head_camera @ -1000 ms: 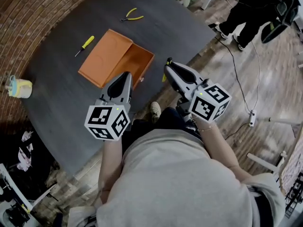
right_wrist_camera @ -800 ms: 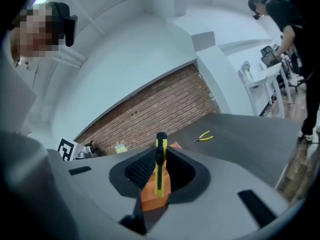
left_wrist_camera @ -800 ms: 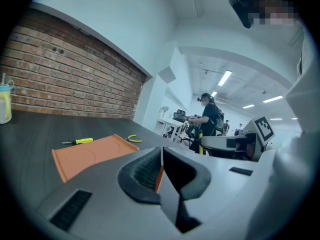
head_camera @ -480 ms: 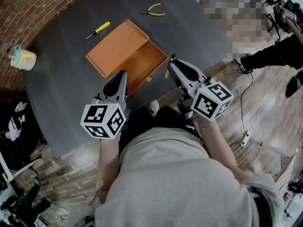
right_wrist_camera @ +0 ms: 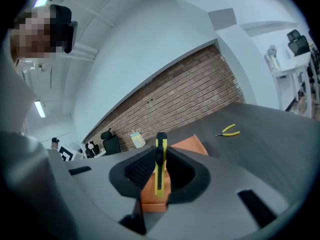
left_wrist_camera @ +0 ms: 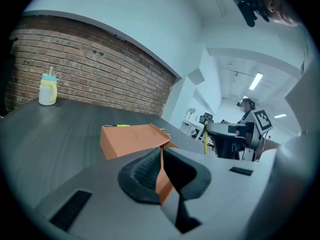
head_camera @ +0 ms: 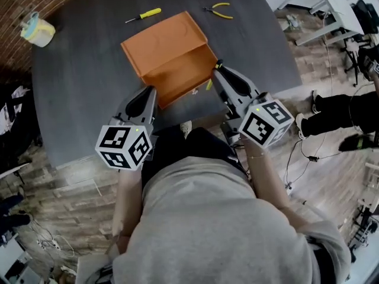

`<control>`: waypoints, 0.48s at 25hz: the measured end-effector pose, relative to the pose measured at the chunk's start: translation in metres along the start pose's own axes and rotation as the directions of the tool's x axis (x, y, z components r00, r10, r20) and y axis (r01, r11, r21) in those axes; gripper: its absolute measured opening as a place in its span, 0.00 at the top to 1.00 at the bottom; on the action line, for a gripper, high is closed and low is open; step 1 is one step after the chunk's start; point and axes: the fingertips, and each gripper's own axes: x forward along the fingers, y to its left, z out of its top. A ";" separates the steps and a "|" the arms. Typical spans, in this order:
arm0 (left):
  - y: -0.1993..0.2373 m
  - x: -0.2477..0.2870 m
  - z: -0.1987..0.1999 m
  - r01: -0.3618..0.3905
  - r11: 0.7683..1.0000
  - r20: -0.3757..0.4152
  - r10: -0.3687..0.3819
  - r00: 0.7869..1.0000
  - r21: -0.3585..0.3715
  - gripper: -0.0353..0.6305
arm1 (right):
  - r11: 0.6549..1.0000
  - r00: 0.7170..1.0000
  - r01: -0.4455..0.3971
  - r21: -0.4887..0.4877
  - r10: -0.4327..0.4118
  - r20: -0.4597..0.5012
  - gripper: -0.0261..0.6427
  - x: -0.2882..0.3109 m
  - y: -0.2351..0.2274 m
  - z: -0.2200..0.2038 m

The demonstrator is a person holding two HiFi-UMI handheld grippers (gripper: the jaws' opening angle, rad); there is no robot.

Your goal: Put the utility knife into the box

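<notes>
The orange box (head_camera: 167, 47) stands open on the dark table, its lid folded back; it also shows in the left gripper view (left_wrist_camera: 127, 139) and the right gripper view (right_wrist_camera: 194, 145). My right gripper (head_camera: 219, 71) (right_wrist_camera: 158, 158) is shut on the yellow-and-black utility knife (right_wrist_camera: 159, 178) (head_camera: 209, 84), which stands upright between the pads, just off the box's near right corner. My left gripper (head_camera: 149, 93) (left_wrist_camera: 161, 158) is shut with nothing in it, at the table's near edge in front of the box.
A yellow-handled screwdriver (head_camera: 142, 15) and yellow pliers (head_camera: 219, 9) lie behind the box. A small cup (head_camera: 37, 29) stands at the far left by the brick wall. A person's legs (head_camera: 334, 114) are on the floor to the right, beyond the table's edge (head_camera: 278, 90).
The head view has swung, so the table and box now sit higher and more centred. The right gripper with the knife has drawn nearer the box's near right corner. Both jaws look unchanged.
</notes>
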 end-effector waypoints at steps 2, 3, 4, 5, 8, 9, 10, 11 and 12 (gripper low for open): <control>0.002 -0.004 0.000 -0.016 1.000 0.002 0.016 1.000 -0.006 0.90 | 1.000 1.000 -0.016 -0.018 0.016 -0.017 0.85 0.007 0.002 0.003; 0.004 -0.006 -0.001 -0.023 1.000 0.000 0.023 1.000 -0.007 0.90 | 0.999 1.000 -0.023 -0.024 0.022 -0.020 0.85 0.011 0.003 0.004; 0.006 -0.008 -0.002 -0.031 1.000 -0.004 0.030 1.000 -0.008 0.90 | 0.999 0.999 -0.029 -0.032 0.028 -0.022 0.85 0.014 0.004 0.006; 0.008 -0.011 -0.003 -0.037 0.999 -0.009 0.037 0.999 -0.008 0.90 | 0.998 0.999 -0.035 -0.044 0.034 -0.024 0.85 0.018 0.006 0.008; 0.013 -0.019 -0.005 -0.053 0.999 -0.019 0.053 0.998 -0.008 0.90 | 0.992 0.997 -0.061 -0.111 0.056 -0.045 0.85 0.027 0.010 0.013; 0.014 -0.022 -0.007 -0.059 0.998 -0.023 0.058 0.998 -0.009 0.90 | 0.987 0.996 -0.071 -0.143 0.063 -0.056 0.85 0.030 0.010 0.015; 0.017 -0.023 -0.009 -0.067 0.998 -0.026 0.067 0.997 -0.011 0.90 | 0.981 0.995 -0.081 -0.178 0.069 -0.069 0.85 0.034 0.010 0.016; 0.020 -0.025 -0.010 -0.080 0.997 -0.025 0.080 0.996 -0.013 0.90 | 0.972 0.994 -0.091 -0.215 0.075 -0.083 0.85 0.038 0.010 0.017; 0.024 -0.027 -0.010 -0.097 0.995 -0.019 0.097 0.995 -0.017 0.90 | 0.962 0.992 -0.104 -0.252 0.081 -0.100 0.85 0.042 0.010 0.017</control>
